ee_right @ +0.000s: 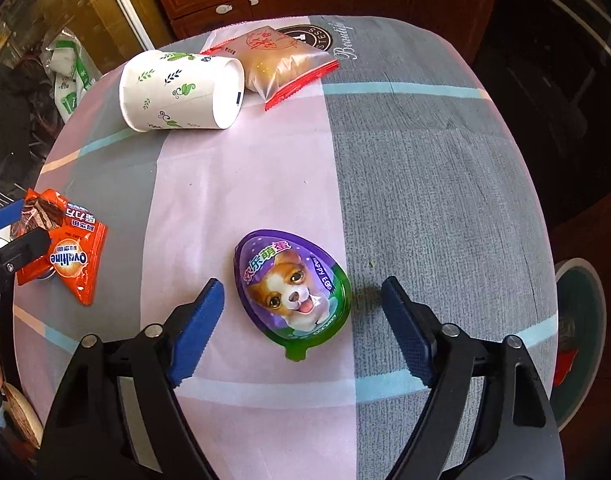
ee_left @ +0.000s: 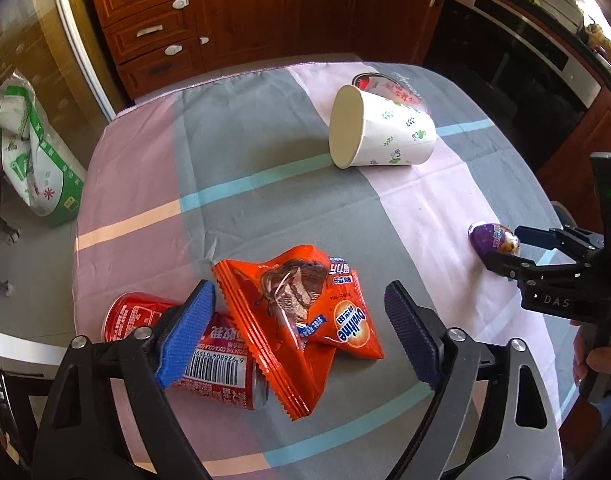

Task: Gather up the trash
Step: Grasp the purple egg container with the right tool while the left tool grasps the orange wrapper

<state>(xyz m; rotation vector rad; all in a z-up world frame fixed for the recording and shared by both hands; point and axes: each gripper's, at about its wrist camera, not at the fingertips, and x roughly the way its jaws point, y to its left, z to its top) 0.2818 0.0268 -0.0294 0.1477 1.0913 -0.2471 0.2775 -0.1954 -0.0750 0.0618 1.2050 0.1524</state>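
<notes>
The left gripper [ee_left: 299, 316] hangs over the cloth-covered table [ee_left: 265, 152] with its blue pads spread wide around an orange snack wrapper [ee_left: 305, 320]. The wrapper lies partly over a red soda can [ee_left: 209, 364] on its side. Farther back a paper cup [ee_left: 379, 134] lies tipped over, a packet [ee_left: 389, 88] just behind it. At the right edge the right gripper [ee_left: 501, 250] seems to straddle a purple egg-shaped package [ee_left: 487, 238], though contact is hard to judge.

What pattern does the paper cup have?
White paper cup with small green leaf sprigs, clearest in the right wrist view.
</notes>
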